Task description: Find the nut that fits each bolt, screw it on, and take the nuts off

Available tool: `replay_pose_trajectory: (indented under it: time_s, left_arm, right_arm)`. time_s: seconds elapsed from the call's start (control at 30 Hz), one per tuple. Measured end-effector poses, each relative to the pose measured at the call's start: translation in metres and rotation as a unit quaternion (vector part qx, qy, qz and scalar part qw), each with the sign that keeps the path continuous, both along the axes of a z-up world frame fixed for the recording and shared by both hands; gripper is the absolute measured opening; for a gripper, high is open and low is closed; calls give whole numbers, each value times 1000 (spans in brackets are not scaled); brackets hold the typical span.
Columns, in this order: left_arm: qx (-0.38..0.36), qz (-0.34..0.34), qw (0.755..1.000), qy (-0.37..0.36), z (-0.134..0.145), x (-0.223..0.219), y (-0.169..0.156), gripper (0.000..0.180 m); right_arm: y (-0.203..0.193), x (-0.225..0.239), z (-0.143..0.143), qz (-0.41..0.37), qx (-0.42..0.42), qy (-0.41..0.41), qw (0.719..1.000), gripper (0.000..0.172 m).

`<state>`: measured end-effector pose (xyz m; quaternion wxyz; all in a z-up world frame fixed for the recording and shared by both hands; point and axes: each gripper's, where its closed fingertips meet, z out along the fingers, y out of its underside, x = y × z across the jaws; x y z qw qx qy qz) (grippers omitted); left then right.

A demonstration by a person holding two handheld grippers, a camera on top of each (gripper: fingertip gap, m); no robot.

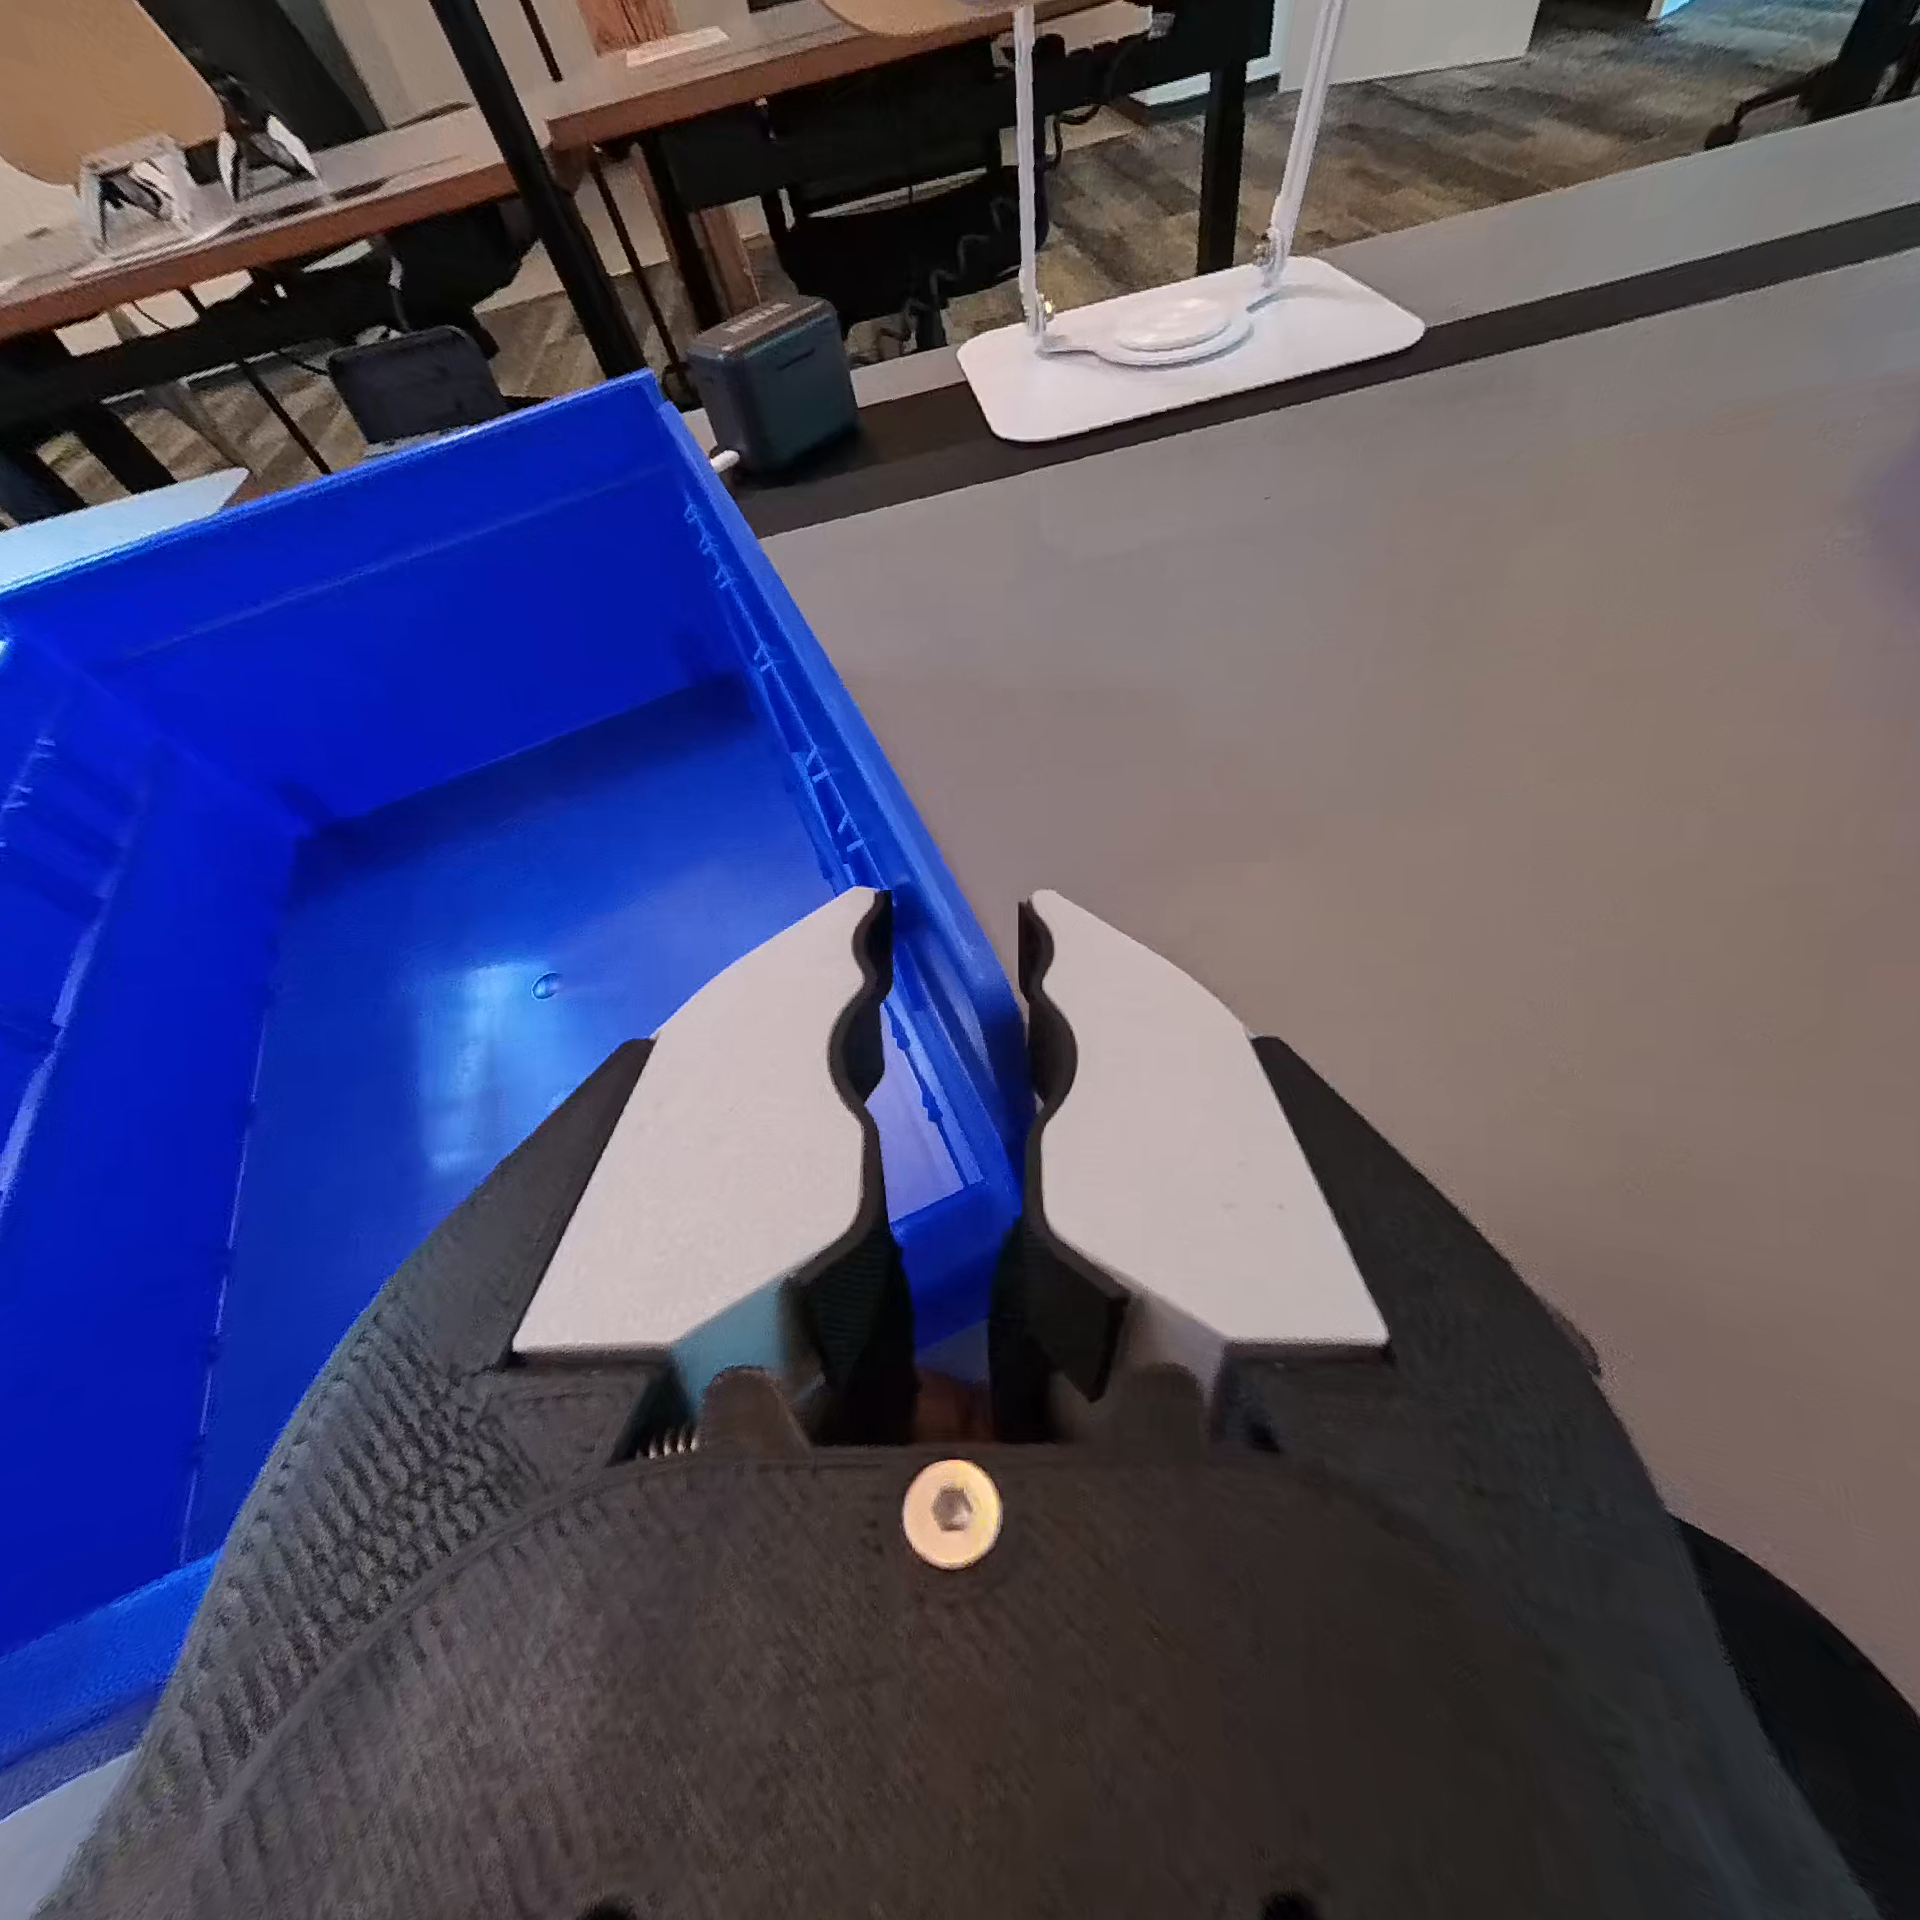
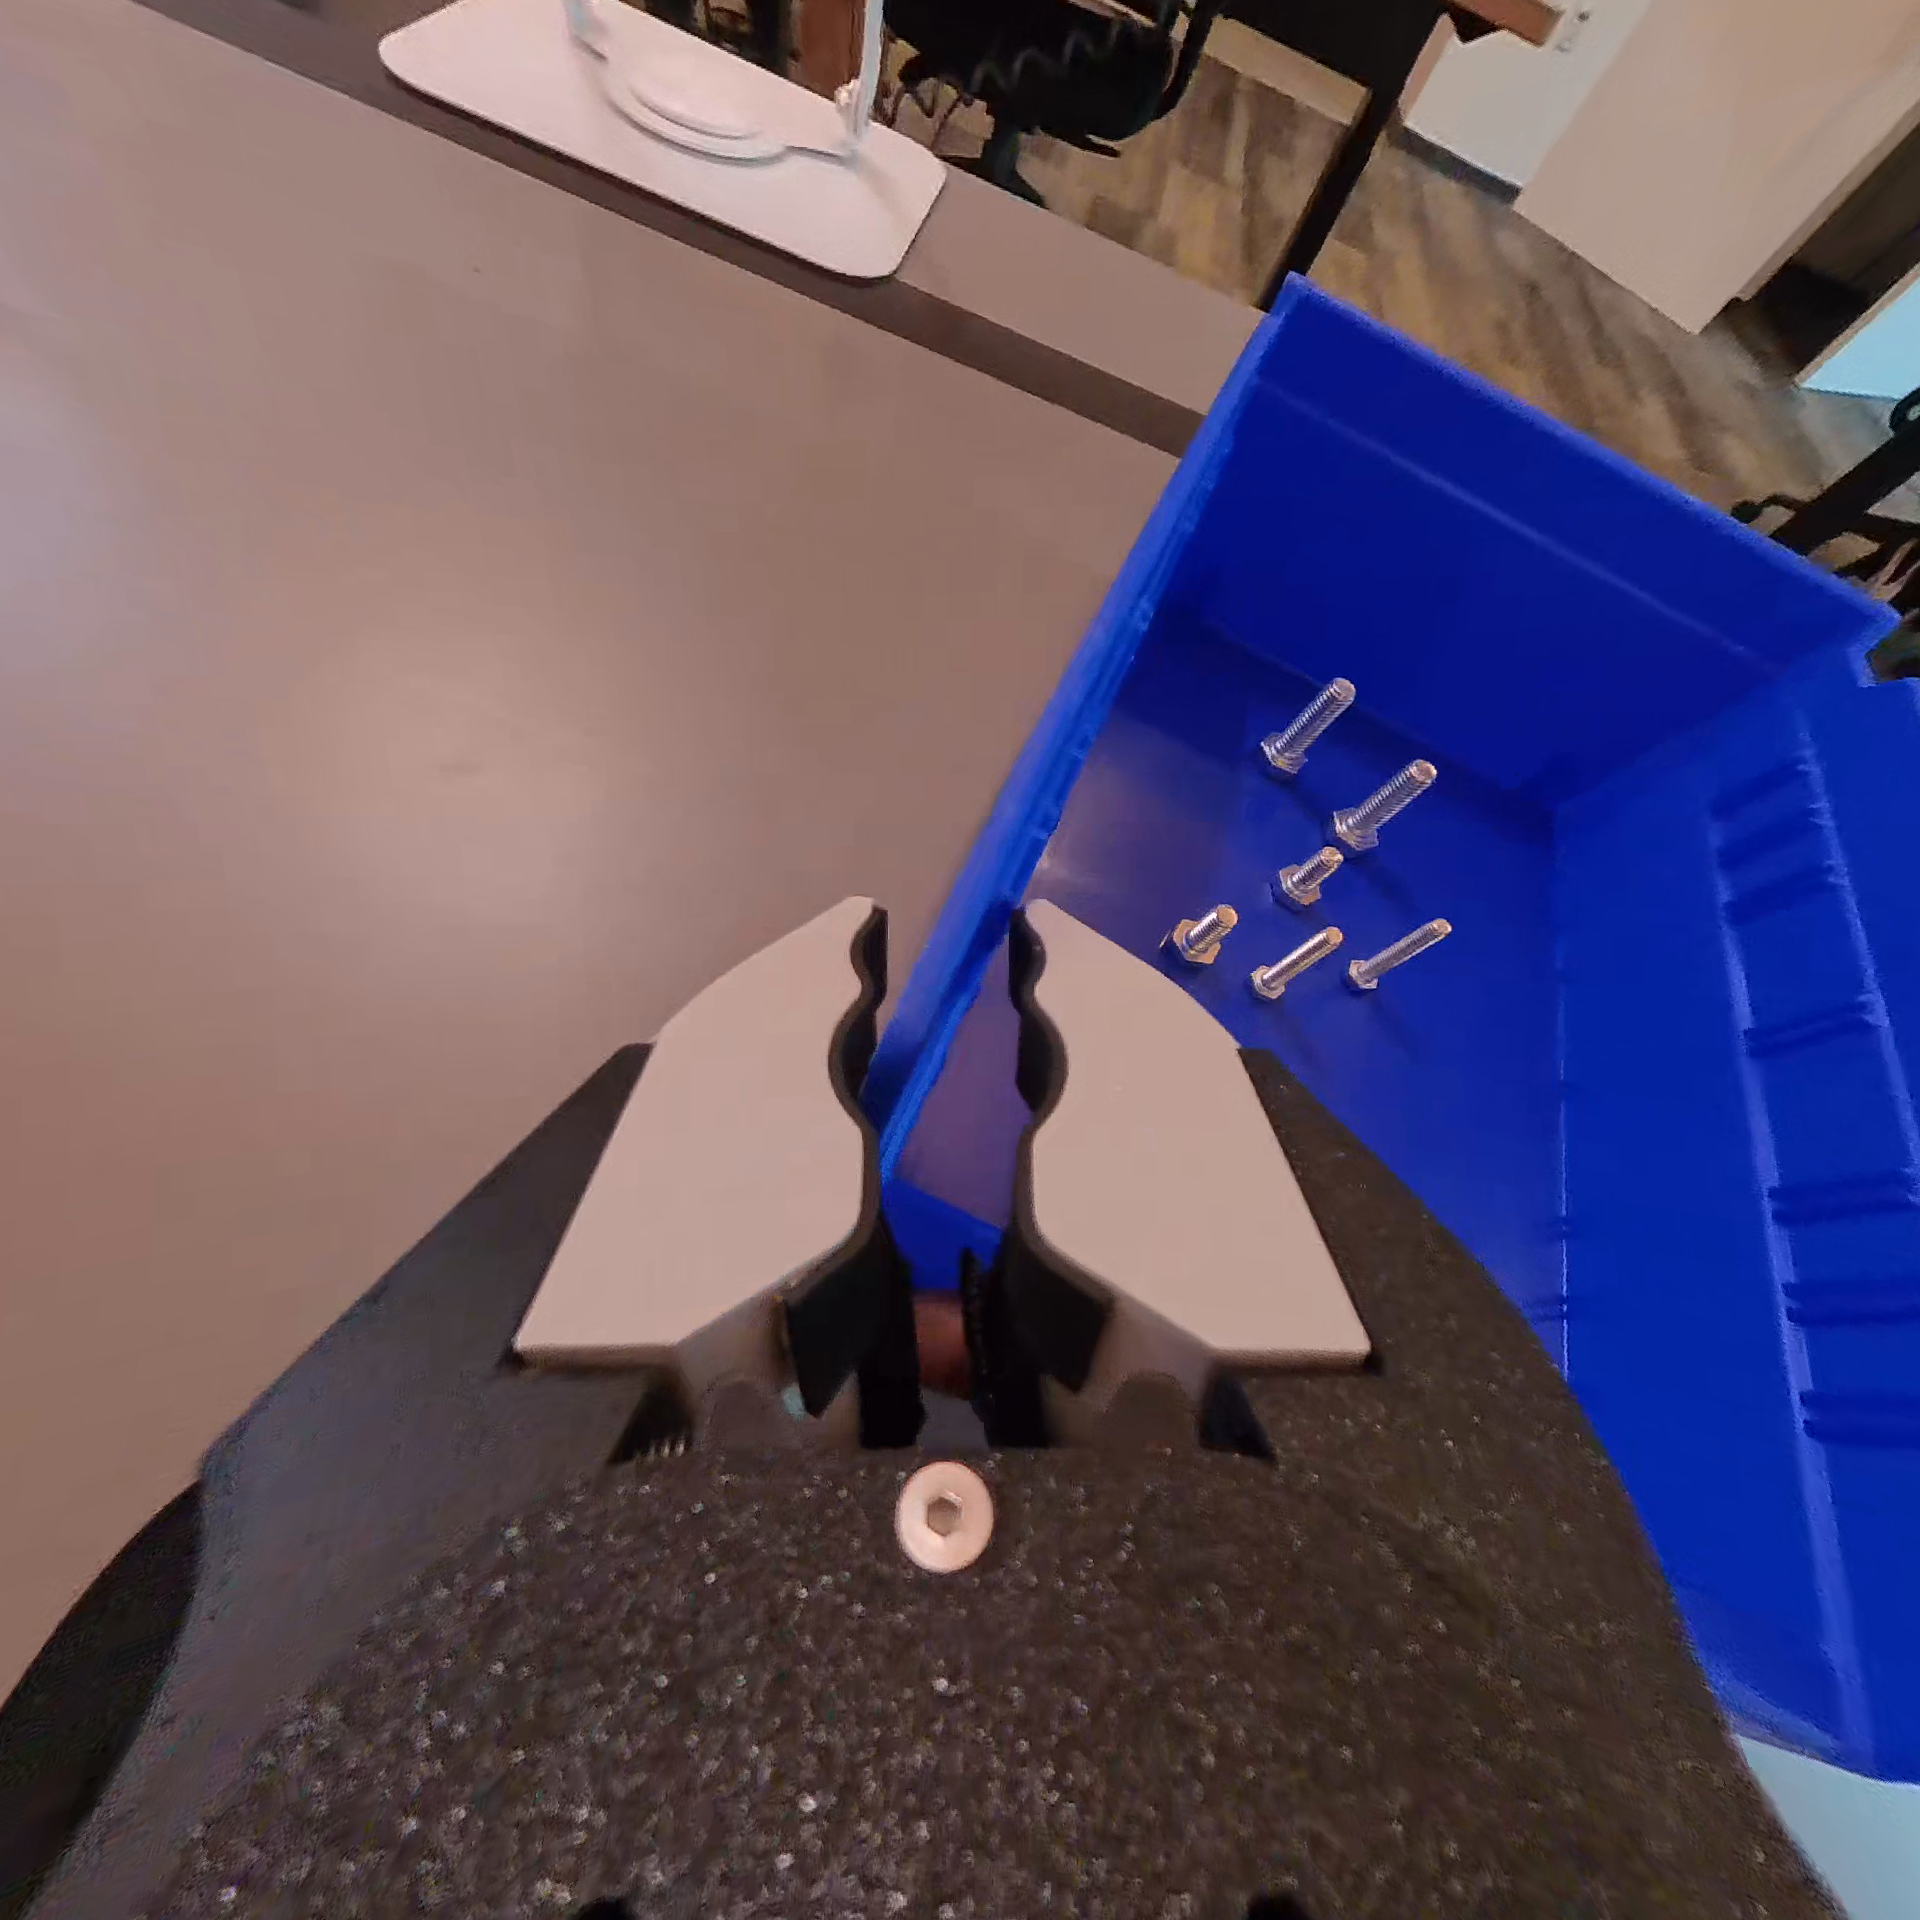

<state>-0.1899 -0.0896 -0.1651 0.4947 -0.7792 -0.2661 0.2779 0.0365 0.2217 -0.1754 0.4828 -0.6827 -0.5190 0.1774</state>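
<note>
I'm working over a grey-brown table (image 1: 1351,831) in an office room, with wooden desks (image 1: 312,208) and patterned carpet beyond its far edge. My landmark is the white lamp base (image 1: 1195,353) at that far edge, and a small dark box (image 1: 774,384) stands just left of it. I count one lamp base, two blue bins and six silver bolts. The left bin (image 1: 468,582) sits nearer to me than the lamp base and to its left. The right bin (image 2: 1455,540) sits nearer than the lamp base and to its right. All six bolts (image 2: 1309,727) are on the floor of the right bin, towards its far end, in a loose cluster with none touching another. They seem to stand on their hex heads, long axes parallel, and in my right view every threaded end points up and to the right, towards the bin's far corner. Three are long and slim, one is long and thicker, and two are short. My left gripper (image 1: 956,914) is clenched on the right-hand wall of the left bin, one finger inside and one outside. My right gripper (image 2: 948,925) is clenched likewise on the left-hand wall of the right bin, its inner fingertip against the rim.
</note>
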Motion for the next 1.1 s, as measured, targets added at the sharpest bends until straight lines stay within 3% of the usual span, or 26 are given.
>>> replay_pose_trajectory:
  time_s: [0.33,0.83,1.1]
  left_arm:
    - [-9,-59,998,9,0,27,25,23]
    - [-11,-199,980,25,-1,80,81,23]
    - [-34,-219,975,34,-2,76,91,19]
  right_arm:
    - [-15,-8,0,20,11,-1,1000,21]
    - [-90,-54,1,116,13,6,993,23]
    - [-123,-82,2,159,14,5,987,23]
